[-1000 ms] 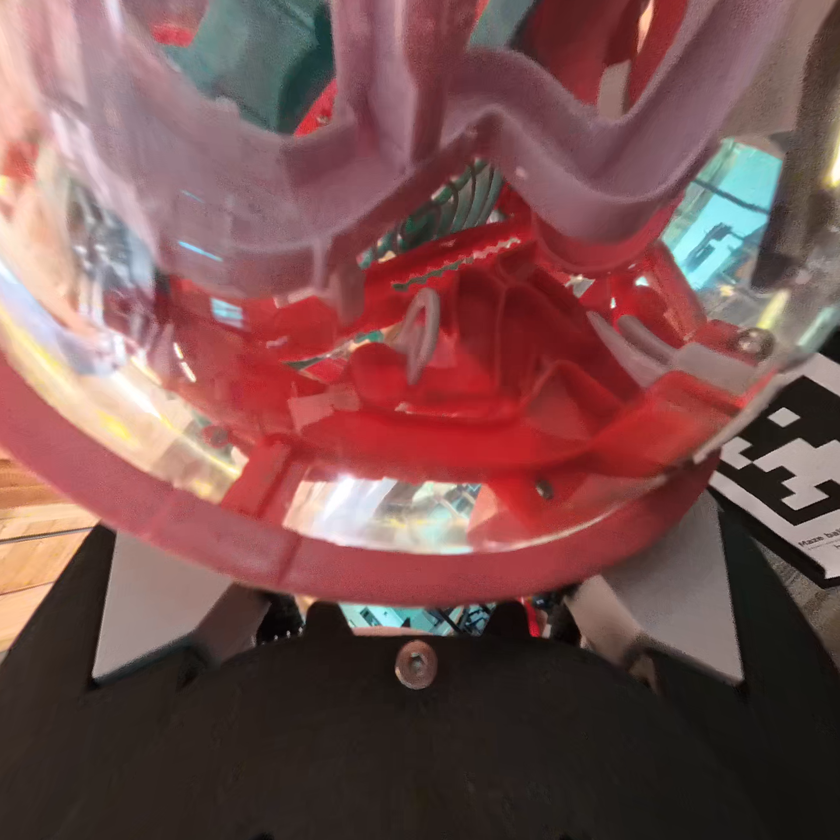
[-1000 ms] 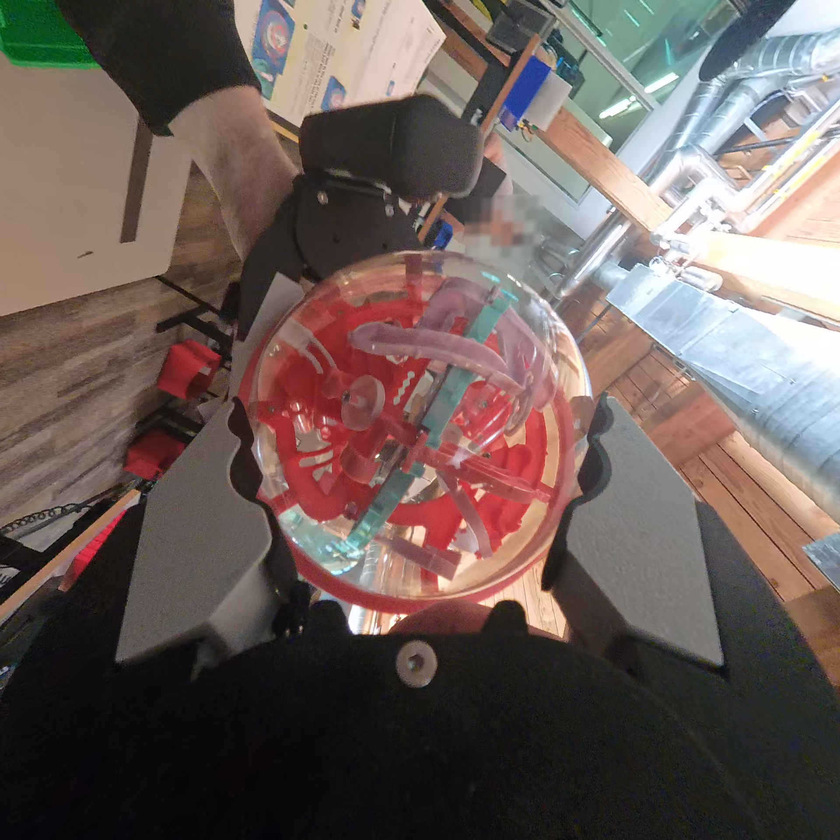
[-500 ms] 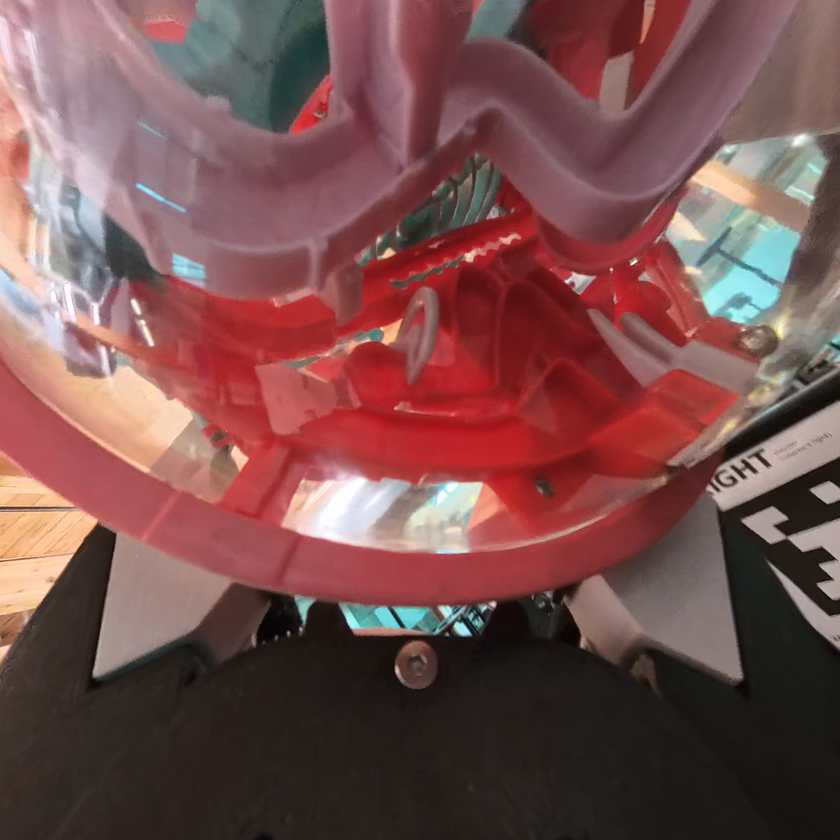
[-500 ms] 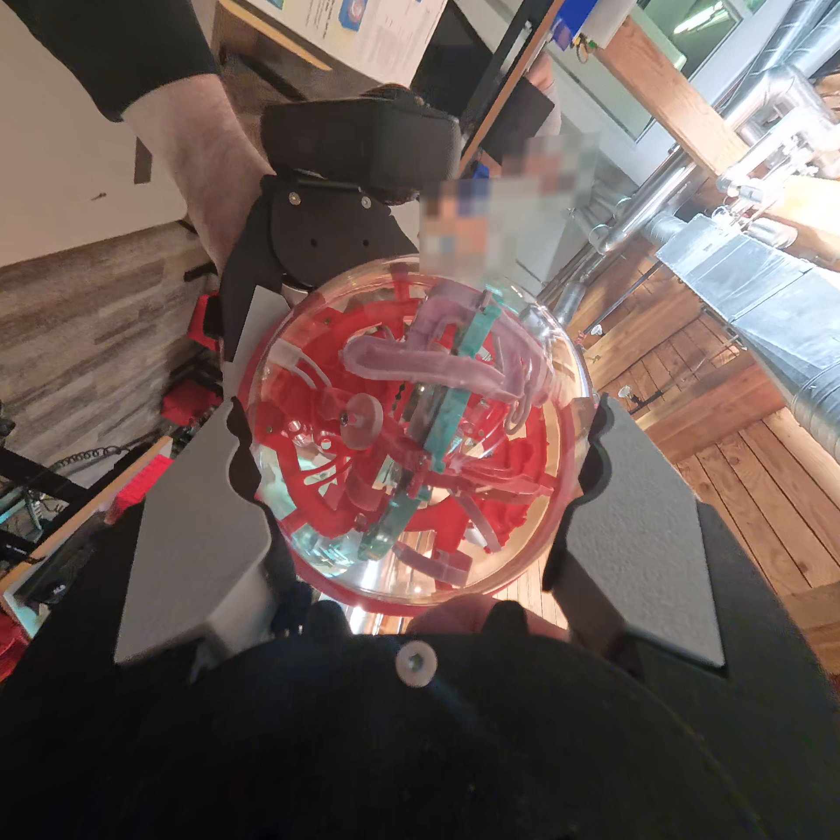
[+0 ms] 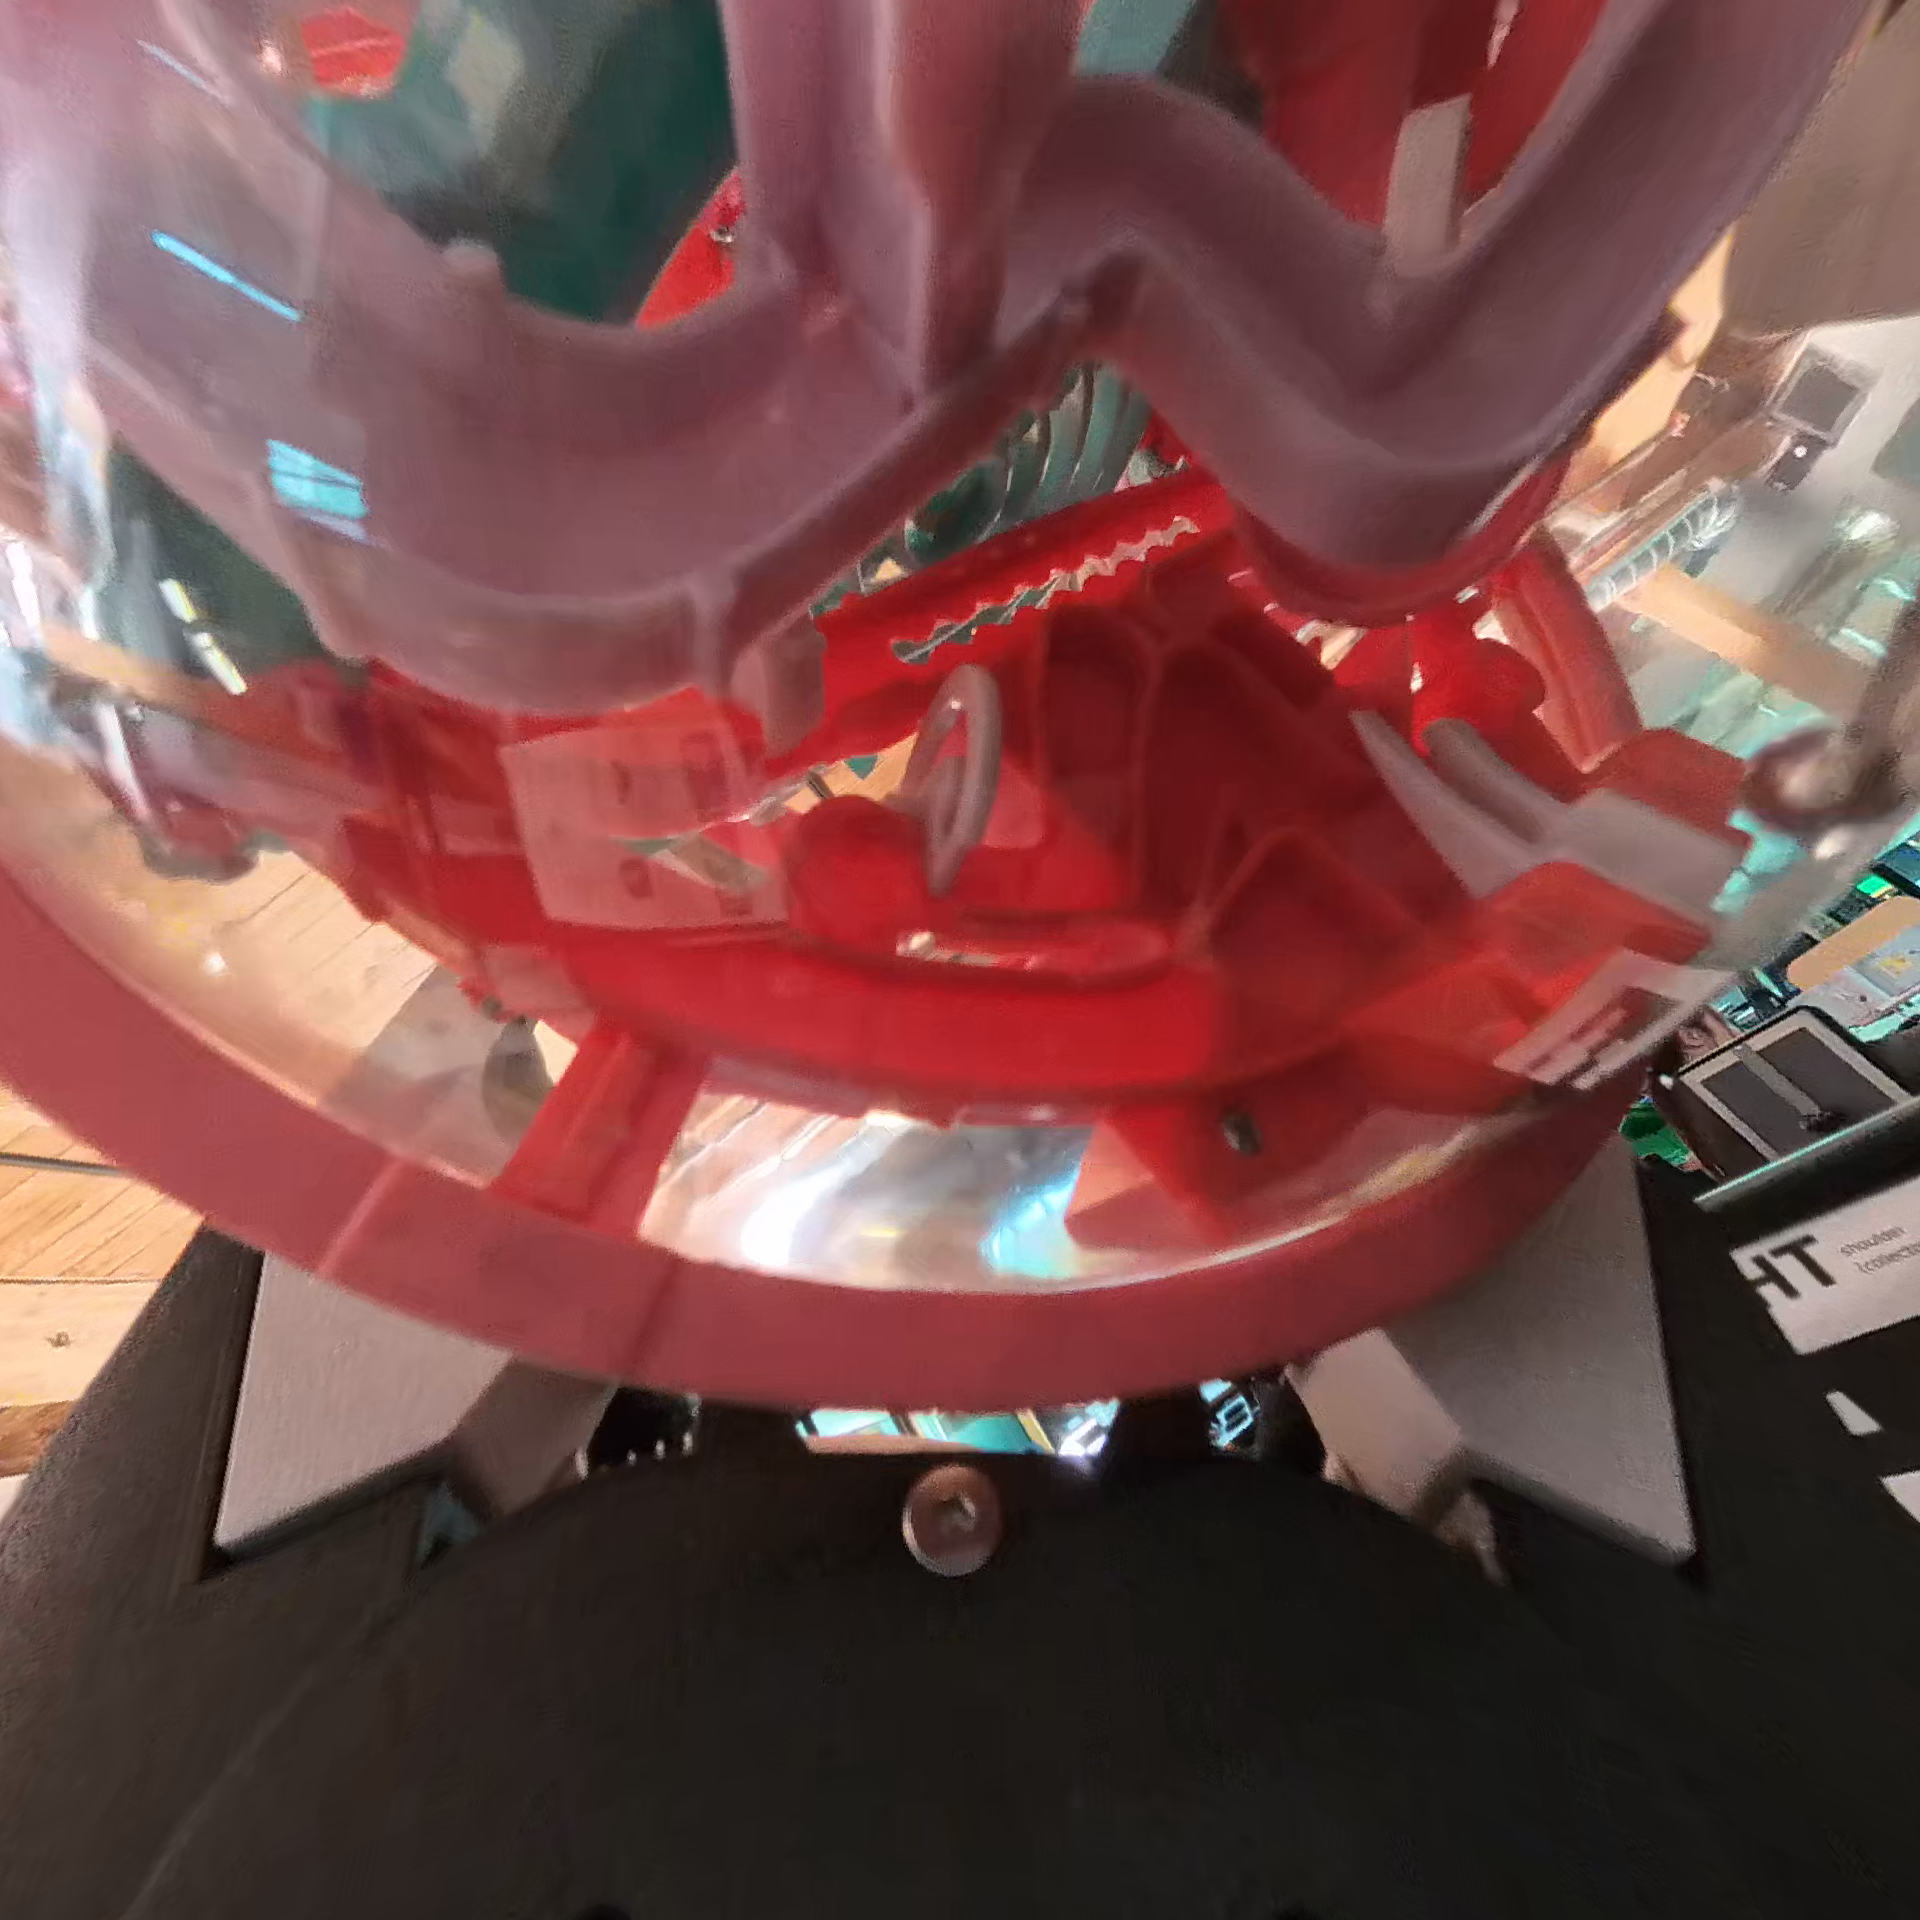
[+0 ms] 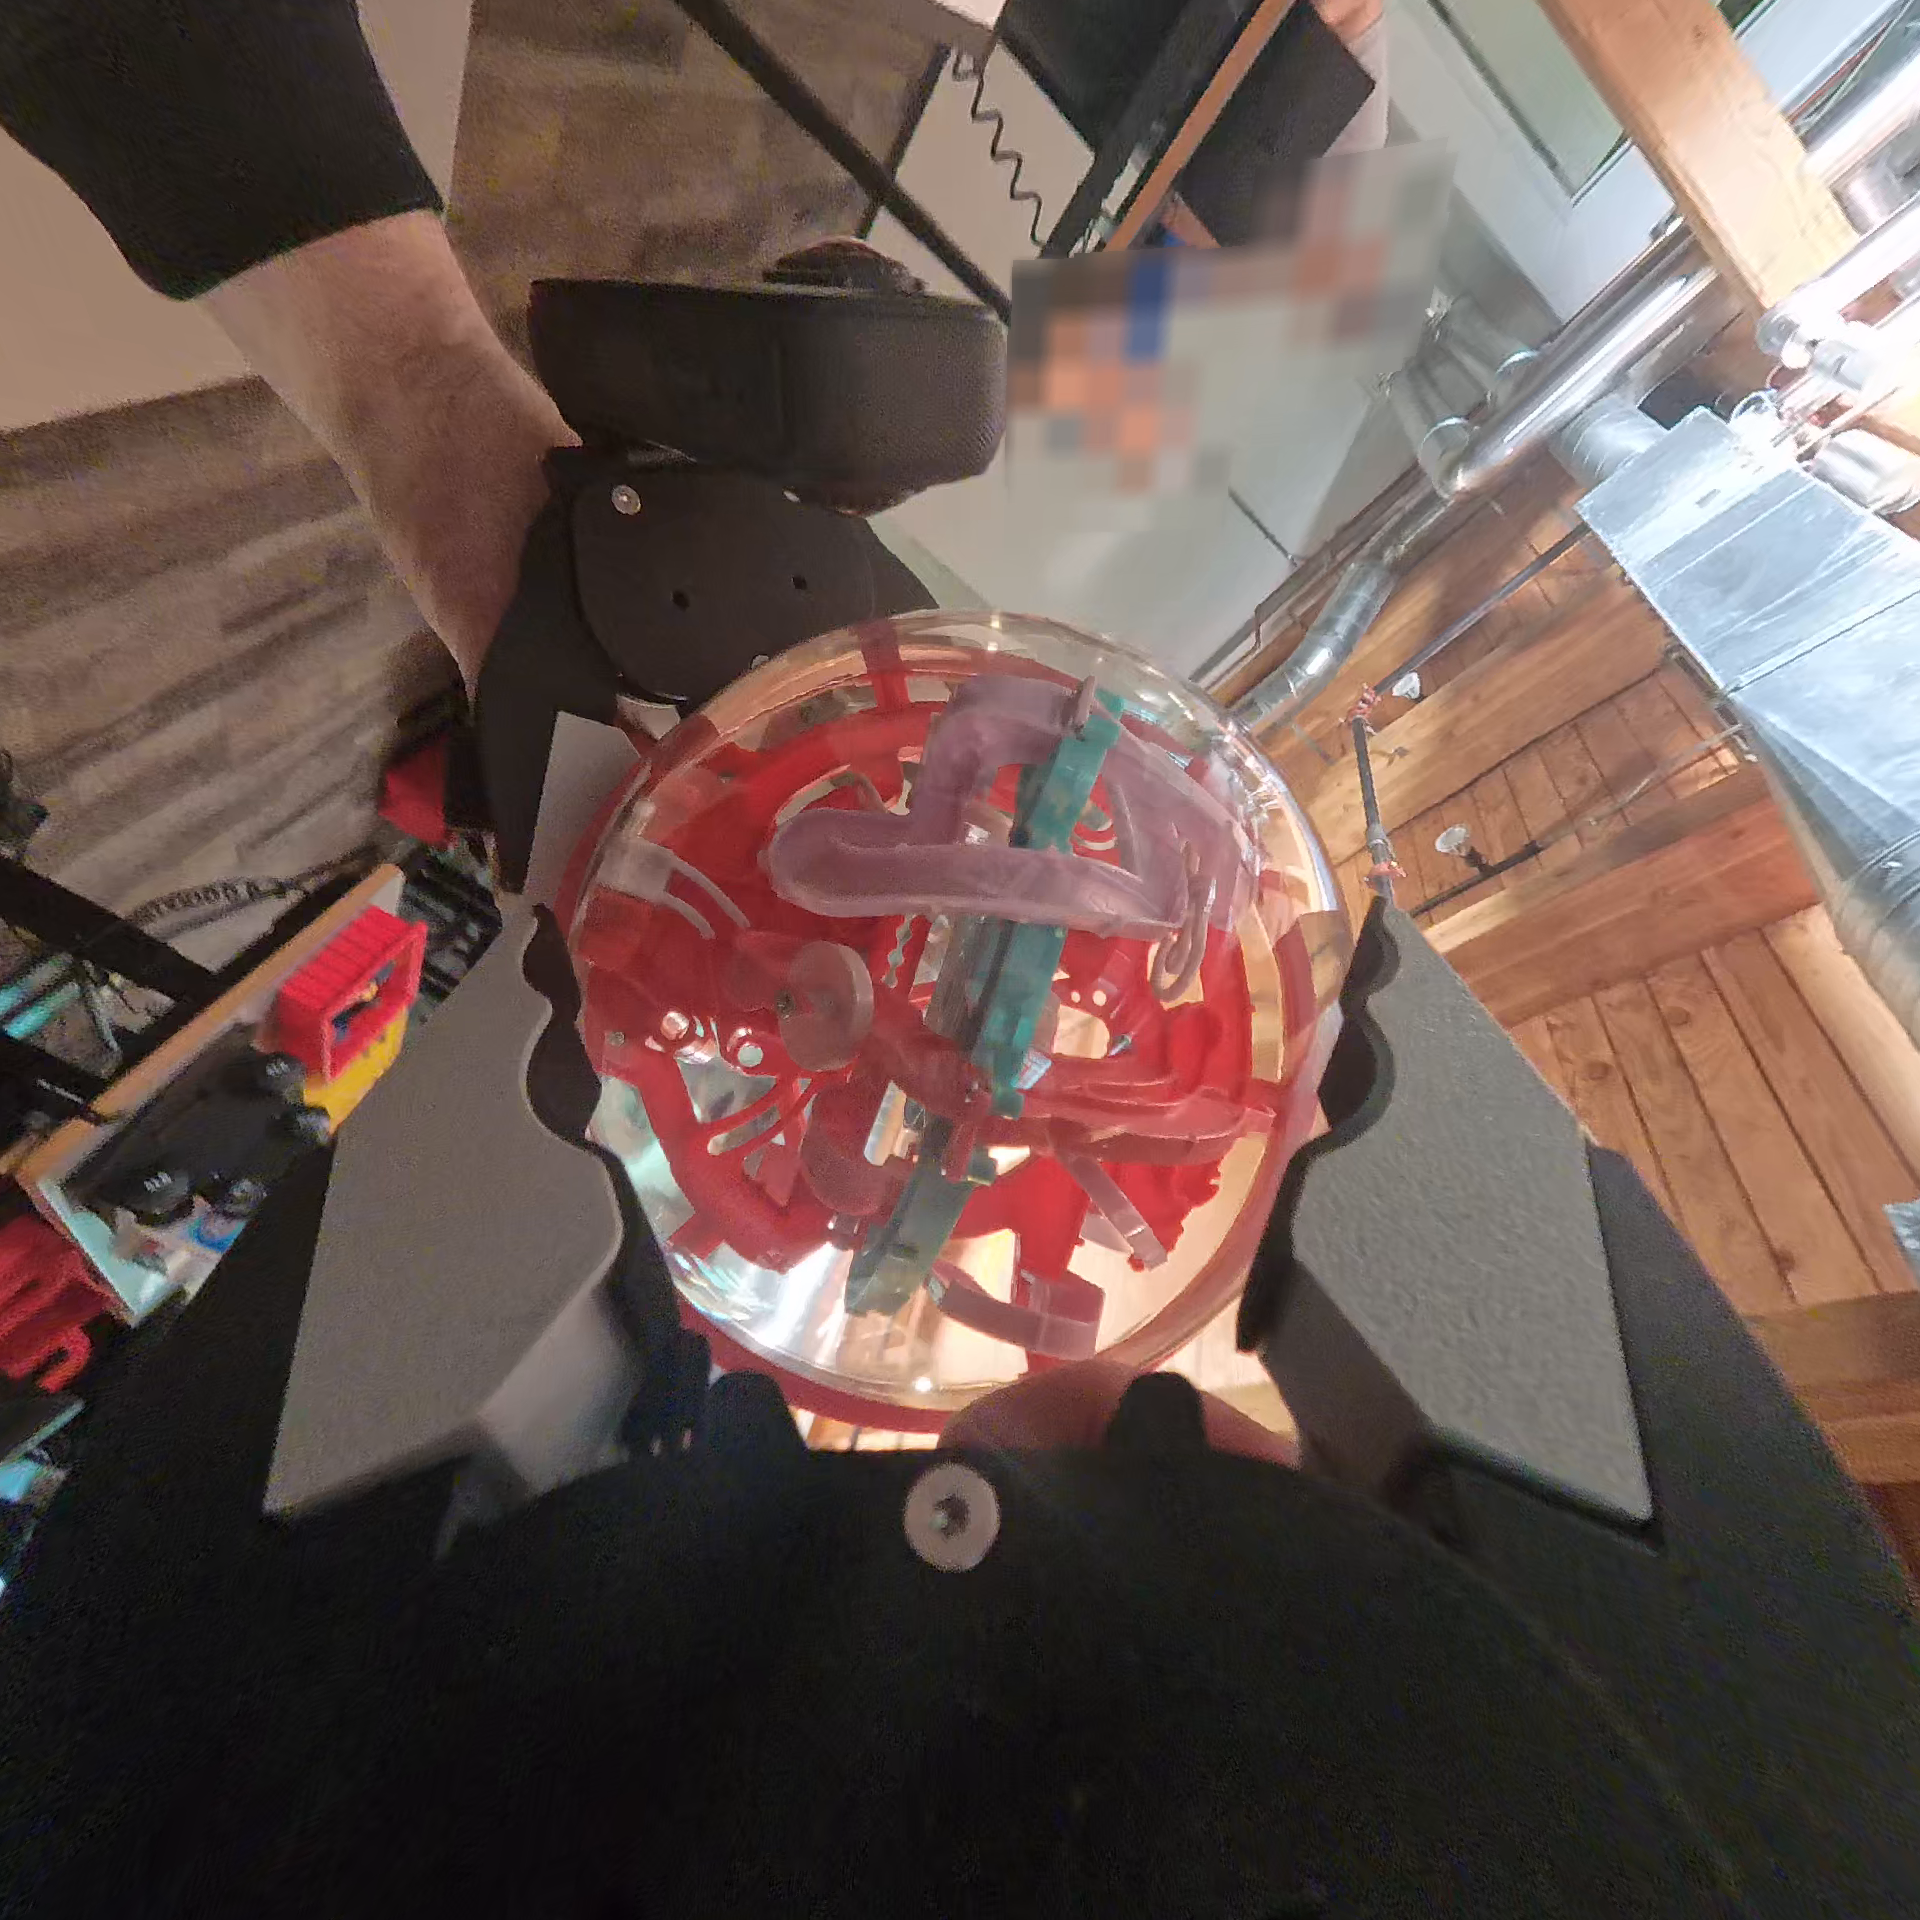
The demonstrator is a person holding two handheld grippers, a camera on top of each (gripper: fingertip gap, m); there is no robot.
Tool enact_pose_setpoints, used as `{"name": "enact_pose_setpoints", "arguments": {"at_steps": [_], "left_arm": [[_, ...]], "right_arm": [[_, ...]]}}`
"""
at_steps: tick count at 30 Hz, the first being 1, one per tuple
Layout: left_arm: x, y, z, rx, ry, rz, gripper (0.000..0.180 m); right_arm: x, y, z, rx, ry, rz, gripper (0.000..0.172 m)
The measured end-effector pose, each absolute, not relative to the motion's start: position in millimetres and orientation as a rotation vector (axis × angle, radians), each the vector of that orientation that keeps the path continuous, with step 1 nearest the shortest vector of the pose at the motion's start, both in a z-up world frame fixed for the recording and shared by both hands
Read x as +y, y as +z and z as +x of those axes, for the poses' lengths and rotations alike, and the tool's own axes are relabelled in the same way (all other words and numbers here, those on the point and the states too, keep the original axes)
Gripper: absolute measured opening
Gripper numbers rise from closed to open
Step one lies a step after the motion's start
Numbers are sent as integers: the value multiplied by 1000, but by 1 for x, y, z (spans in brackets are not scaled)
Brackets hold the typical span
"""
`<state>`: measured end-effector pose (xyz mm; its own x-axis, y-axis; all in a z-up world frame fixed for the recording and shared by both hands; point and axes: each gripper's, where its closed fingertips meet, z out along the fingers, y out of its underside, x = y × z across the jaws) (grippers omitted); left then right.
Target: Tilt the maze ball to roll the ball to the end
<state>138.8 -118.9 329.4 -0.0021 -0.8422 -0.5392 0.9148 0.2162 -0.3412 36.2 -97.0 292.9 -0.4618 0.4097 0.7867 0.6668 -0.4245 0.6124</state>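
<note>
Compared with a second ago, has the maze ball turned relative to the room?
Yes. In the right wrist view the maze ball sits the same in the jaws, but the wooden ceiling boards behind have swung toward the lower right, so ball and grippers turned together.

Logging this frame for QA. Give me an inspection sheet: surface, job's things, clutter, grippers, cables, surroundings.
Surface: nothing seen; the maze ball is held in the air.
Job's things: maze ball, a clear sphere with red, purple and teal tracks and a red rim; the small ball inside cannot be picked out.
Clutter: red and yellow toy on a shelf at the left.
Grippers: right gripper clamps the sphere from both sides; left gripper has it against its fingers, contact hidden.
Cables: coiled black cord at the top.
Surroundings: wooden planks, metal ducts, a person's forearm.
</note>
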Motion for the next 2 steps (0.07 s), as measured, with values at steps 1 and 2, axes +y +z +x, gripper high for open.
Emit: {"name": "enact_pose_setpoints", "arguments": {"at_steps": [1,2], "left_arm": [[-121,330,138,737,-1390,135,154],[-124,332,137,722,-1403,150,152]], "right_arm": [[-97,291,35,-1574,-2020,-1505,142],[-96,289,33,-1585,-2029,-1507,141]]}}
